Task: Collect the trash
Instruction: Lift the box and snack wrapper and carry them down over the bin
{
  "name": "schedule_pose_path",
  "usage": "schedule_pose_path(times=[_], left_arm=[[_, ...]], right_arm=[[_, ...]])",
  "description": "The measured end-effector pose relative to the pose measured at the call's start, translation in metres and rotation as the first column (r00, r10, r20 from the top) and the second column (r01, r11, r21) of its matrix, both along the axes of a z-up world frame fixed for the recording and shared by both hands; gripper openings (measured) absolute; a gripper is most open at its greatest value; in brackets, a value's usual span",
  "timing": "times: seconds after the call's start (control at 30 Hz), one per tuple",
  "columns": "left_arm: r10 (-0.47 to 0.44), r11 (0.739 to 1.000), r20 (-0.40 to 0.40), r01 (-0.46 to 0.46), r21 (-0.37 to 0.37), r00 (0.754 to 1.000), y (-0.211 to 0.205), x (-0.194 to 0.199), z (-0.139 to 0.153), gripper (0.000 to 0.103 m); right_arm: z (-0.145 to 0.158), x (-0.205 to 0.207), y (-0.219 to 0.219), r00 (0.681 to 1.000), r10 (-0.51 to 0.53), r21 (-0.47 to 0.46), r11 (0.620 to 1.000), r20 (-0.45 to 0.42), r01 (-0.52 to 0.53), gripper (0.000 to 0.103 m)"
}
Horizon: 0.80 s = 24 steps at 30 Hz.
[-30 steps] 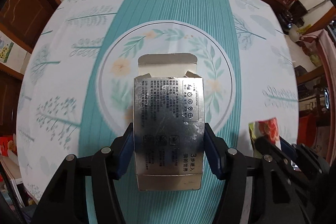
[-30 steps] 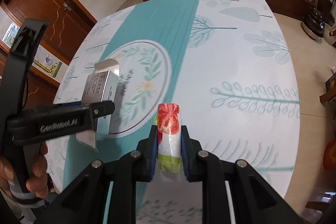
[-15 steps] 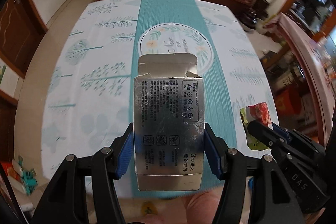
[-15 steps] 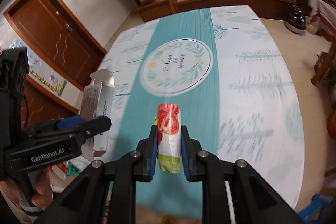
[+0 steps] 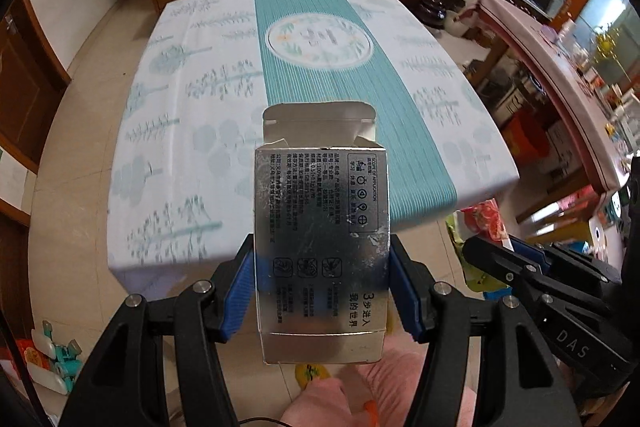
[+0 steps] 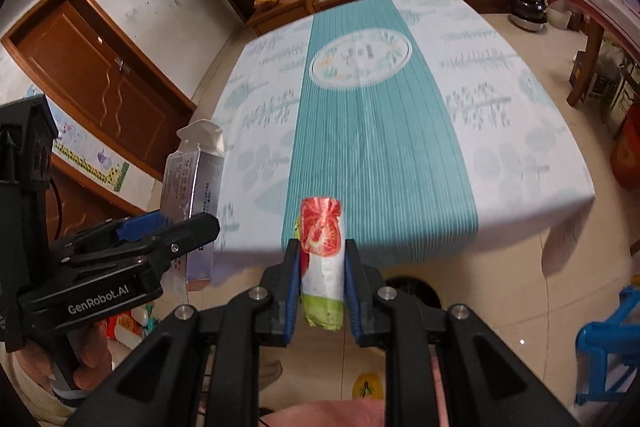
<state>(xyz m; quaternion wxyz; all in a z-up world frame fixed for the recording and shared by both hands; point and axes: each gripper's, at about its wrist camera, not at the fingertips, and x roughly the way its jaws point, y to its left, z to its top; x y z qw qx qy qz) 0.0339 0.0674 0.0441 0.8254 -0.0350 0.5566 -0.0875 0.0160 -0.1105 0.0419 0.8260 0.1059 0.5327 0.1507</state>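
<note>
Biggest thing in view is the surface [image 5: 188,131], covered in a white leaf-print cloth with a teal stripe down the middle and a round wreath design toward its far edge. Nothing sits on it from either camera. Both of my hands are out past its near edge, over the tiled floor [image 6: 500,299].

My left hand-held gripper [image 5: 322,291] is clamped on the silver box [image 5: 322,239], blue pads pressed flat against its two long sides. The box is a shiny carton with black printed text and small icons, and its top flap stands open, pointing away from me. In the left wrist view it hangs in front of the surface's near edge. From the right wrist view you can see the same box [image 6: 192,187] off to the side, near the surface's near left corner, tilted a bit.

My right hand-held gripper [image 6: 322,287] is clamped on the snack wrapper [image 6: 322,251], a rolled-up packet with a red tomato picture on top, white in the middle and green at the bottom. It stands upright between the pads, its top sticking up past the fingertips, right in front of the teal stripe at the near edge. In the left wrist view the wrapper [image 5: 480,223] shows just beyond the near right corner, well apart from the box.
</note>
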Motion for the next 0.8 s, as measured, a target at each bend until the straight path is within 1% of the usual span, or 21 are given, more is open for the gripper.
schedule_pose_path(times=[0.1,0.2,0.3,0.4,0.53,0.6,0.8], left_arm=[[-0.005,1.000,-0.022,0.005,-0.013,1.000,-0.003,-0.018,-0.009,0.059],[-0.006,1.000,-0.047,0.004,-0.028,0.999,-0.007,-0.032,-0.023,0.059],[-0.001,0.999,-0.088,-0.002,-0.035,0.996,-0.015,-0.041,-0.047,0.059],[0.007,0.999,-0.127,-0.011,-0.035,0.992,-0.025,-0.051,-0.075,0.059],[0.020,0.999,-0.199,-0.029,-0.043,0.980,-0.040,-0.060,-0.127,0.059],[0.035,0.998,-0.224,-0.045,-0.038,0.974,-0.049,-0.062,-0.157,0.059],[0.078,0.996,-0.255,-0.086,-0.020,0.964,-0.068,-0.057,-0.244,0.059]], right_arm=[[-0.007,-0.014,0.002,1.000,0.011,-0.019,1.000,-0.023,-0.012,0.019],[-0.021,-0.027,-0.001,0.998,0.007,-0.021,1.000,-0.060,-0.009,0.019],[-0.044,-0.036,-0.009,0.995,-0.009,-0.027,1.000,-0.102,0.006,0.019],[-0.075,-0.042,-0.022,0.988,-0.035,-0.032,0.999,-0.149,0.031,0.019],[-0.129,-0.045,-0.044,0.973,-0.068,-0.029,0.998,-0.218,0.063,0.020],[-0.154,-0.046,-0.052,0.967,-0.072,-0.026,0.997,-0.243,0.068,0.020],[-0.239,-0.044,-0.070,0.949,-0.066,-0.038,0.998,-0.307,0.057,0.020]])
